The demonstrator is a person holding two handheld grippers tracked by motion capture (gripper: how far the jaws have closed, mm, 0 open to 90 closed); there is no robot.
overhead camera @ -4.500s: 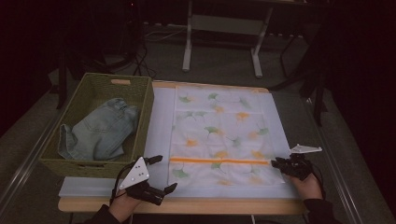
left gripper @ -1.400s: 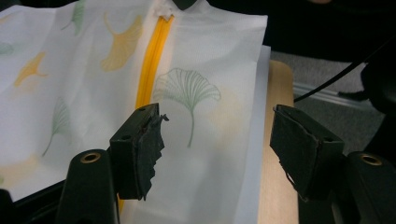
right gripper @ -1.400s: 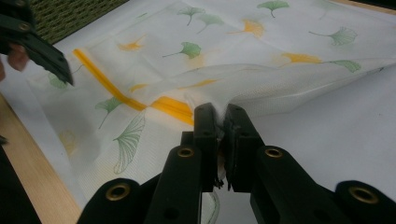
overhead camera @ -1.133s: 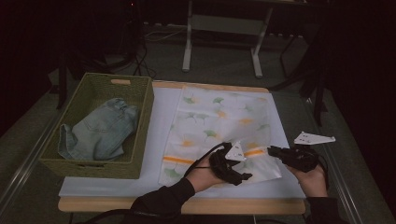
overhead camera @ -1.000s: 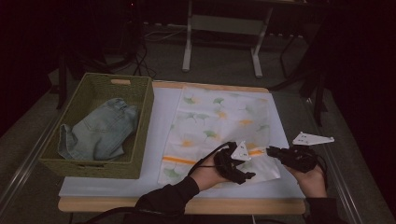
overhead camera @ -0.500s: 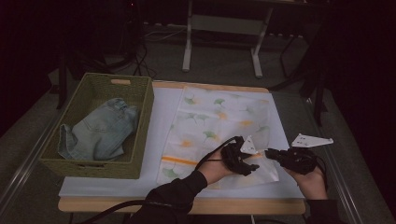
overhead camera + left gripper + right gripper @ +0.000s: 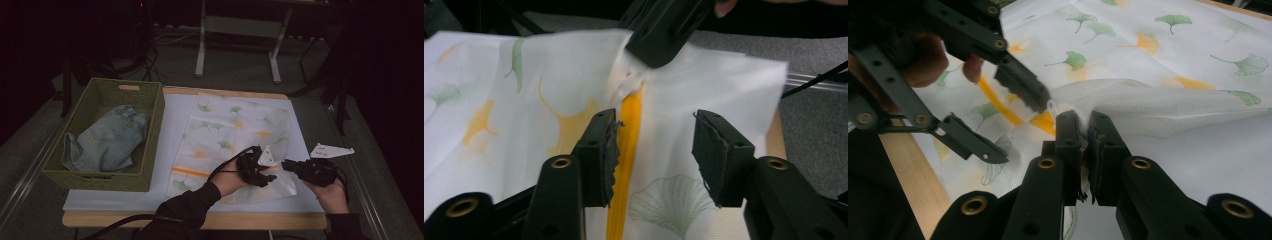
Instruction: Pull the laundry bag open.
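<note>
A dim room is seen: grey carpeted floor (image 7: 240, 55), a metal-legged stand (image 7: 239, 30) beyond the worktop's far edge, darkness behind.

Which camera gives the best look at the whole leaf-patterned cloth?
The high view: the leaf-patterned cloth shows whole on the table, its near part folded over. The two gripper views show close patches, one pinched in the right tool.

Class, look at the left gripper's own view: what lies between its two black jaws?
In the left gripper view, the leaf-print cloth lies flat between the left gripper's open jaws, its orange stripe beside one pad.
</note>
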